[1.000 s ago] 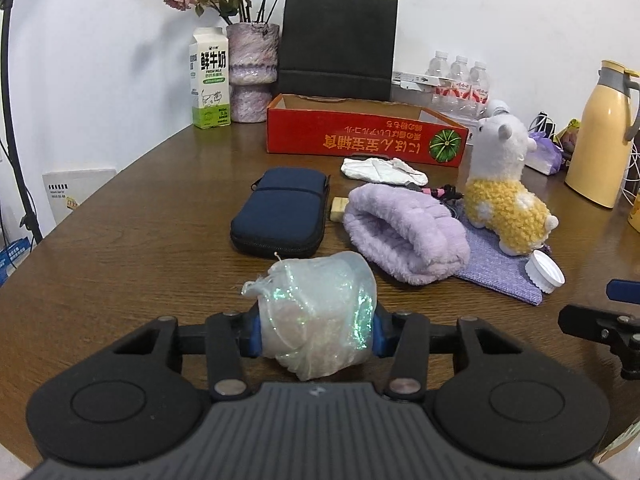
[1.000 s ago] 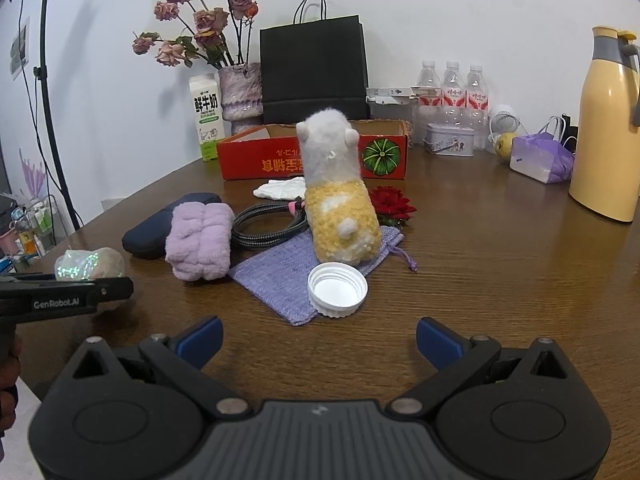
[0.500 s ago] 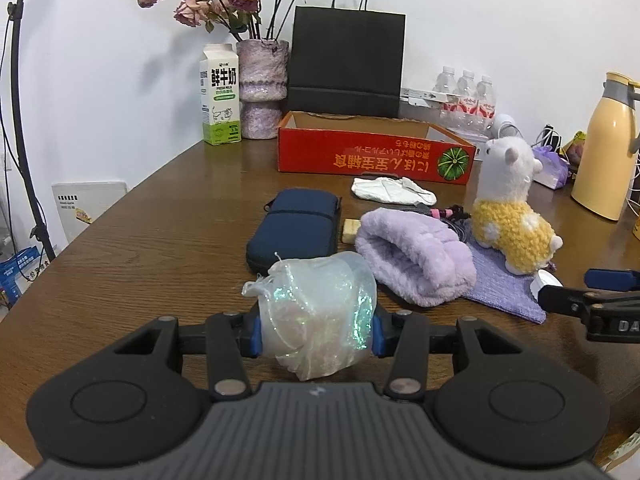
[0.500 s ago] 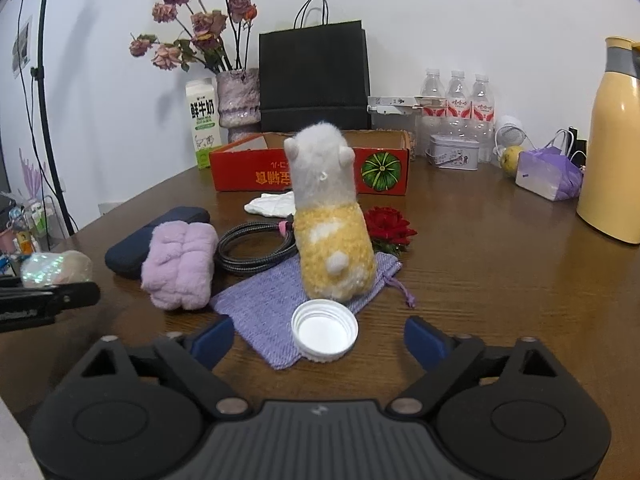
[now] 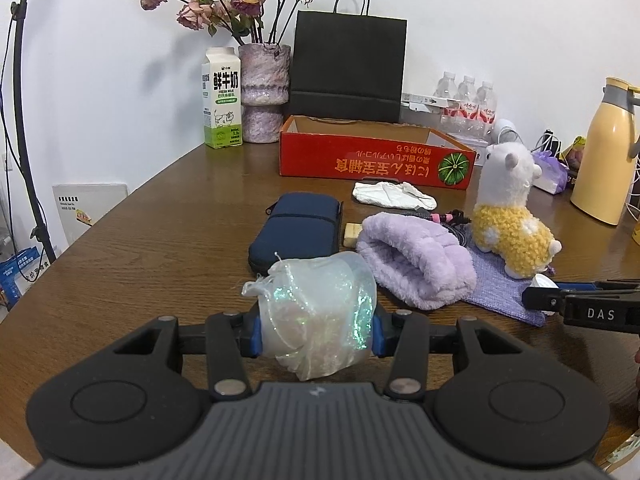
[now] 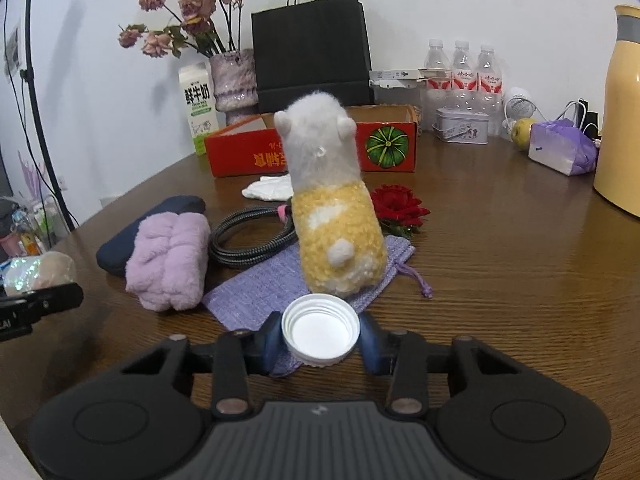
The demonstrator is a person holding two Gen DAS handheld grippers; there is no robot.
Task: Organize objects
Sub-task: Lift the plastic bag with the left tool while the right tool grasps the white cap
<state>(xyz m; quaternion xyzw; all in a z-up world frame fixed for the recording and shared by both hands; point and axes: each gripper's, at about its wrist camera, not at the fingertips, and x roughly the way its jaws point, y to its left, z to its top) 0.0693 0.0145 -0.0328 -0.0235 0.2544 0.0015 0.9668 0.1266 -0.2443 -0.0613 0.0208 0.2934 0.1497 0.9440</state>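
- Table (image 6: 500, 280): crowded with loose items. The red cardboard box (image 5: 376, 158) stands open at the far side and, in my judgement, is the likely place for them.
- Plush alpaca (image 6: 336, 216): upright on the purple drawstring pouch (image 6: 272, 280), unmoved against a second ago. It now stands closer in the right wrist view, since that hand has advanced toward it.
- Left gripper (image 5: 318, 320): jaws partly closed, pads pressing both sides of the iridescent gauze bag (image 5: 320, 312), which it holds just above the near table edge. No change from the earlier frames.
- Right gripper (image 6: 320, 338): jaws stood wide a second ago and have just been closing. The pads now meet both sides of the white bottle cap (image 6: 320, 330), which lies open side up at the pouch's near edge.
- Finding: both tools appear loaded. The cap is gripped but not yet lifted, and carrying to the box looks to be next.
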